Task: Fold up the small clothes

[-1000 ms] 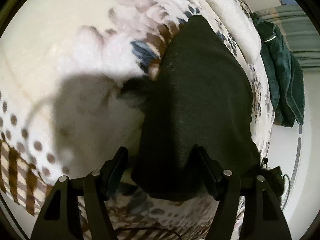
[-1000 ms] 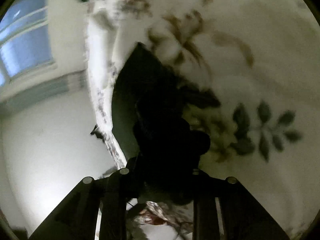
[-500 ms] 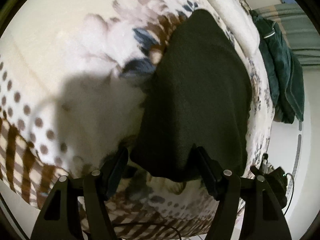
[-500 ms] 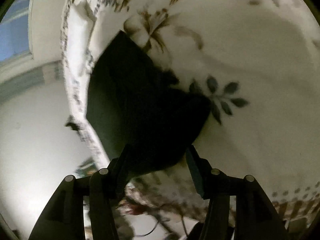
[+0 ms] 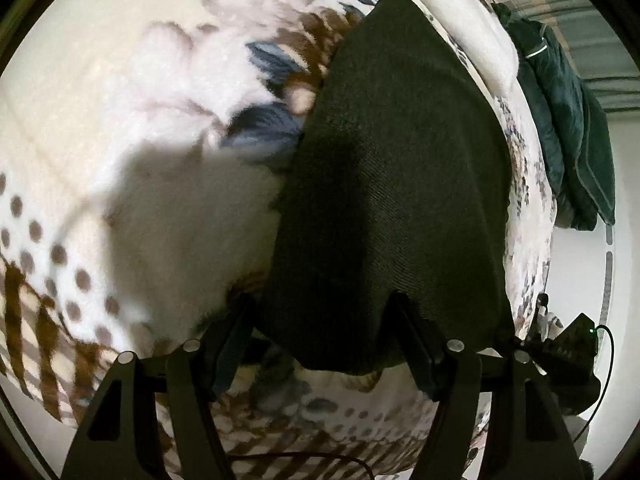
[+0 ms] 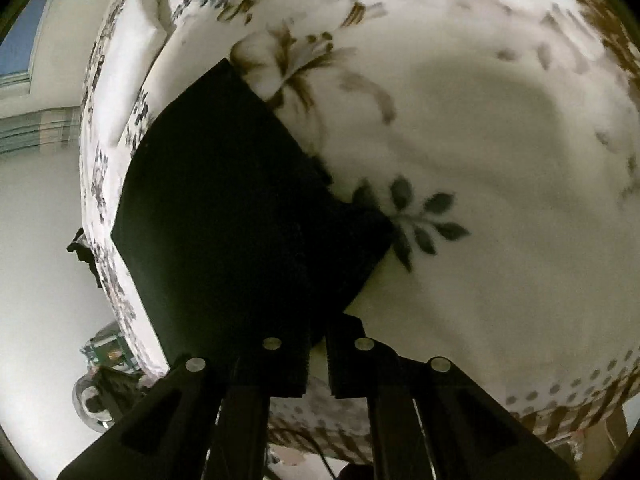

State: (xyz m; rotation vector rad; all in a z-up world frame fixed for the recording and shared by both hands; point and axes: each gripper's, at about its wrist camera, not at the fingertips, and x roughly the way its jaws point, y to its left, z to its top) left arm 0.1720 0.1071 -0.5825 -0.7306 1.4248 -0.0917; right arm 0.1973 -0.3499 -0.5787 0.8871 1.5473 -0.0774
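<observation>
Floral bedding (image 5: 132, 92), cream with brown and blue blooms and a dotted, striped border, is seen spread over a bed, and on it a dark cloth (image 5: 392, 184) is laid flat near the bed's edge. Beyond that edge a green garment (image 5: 568, 128) is seen heaped against a pale wall.

The left gripper (image 5: 320, 320) is held over the near end of the cloth with its jaws set wide; the hem is seen between them, but no pad can be made out pressing on it. A grey shadow is cast on the bedding just beside the cloth.

From the right wrist camera the cloth (image 6: 240, 208) is shown as a dark angular shape with one corner pointing toward a leaf print. The right gripper (image 6: 318, 356) is seen at the cloth's near edge, its jaws having just been closing to a narrow gap; whether fabric is pinched there cannot be told.
</observation>
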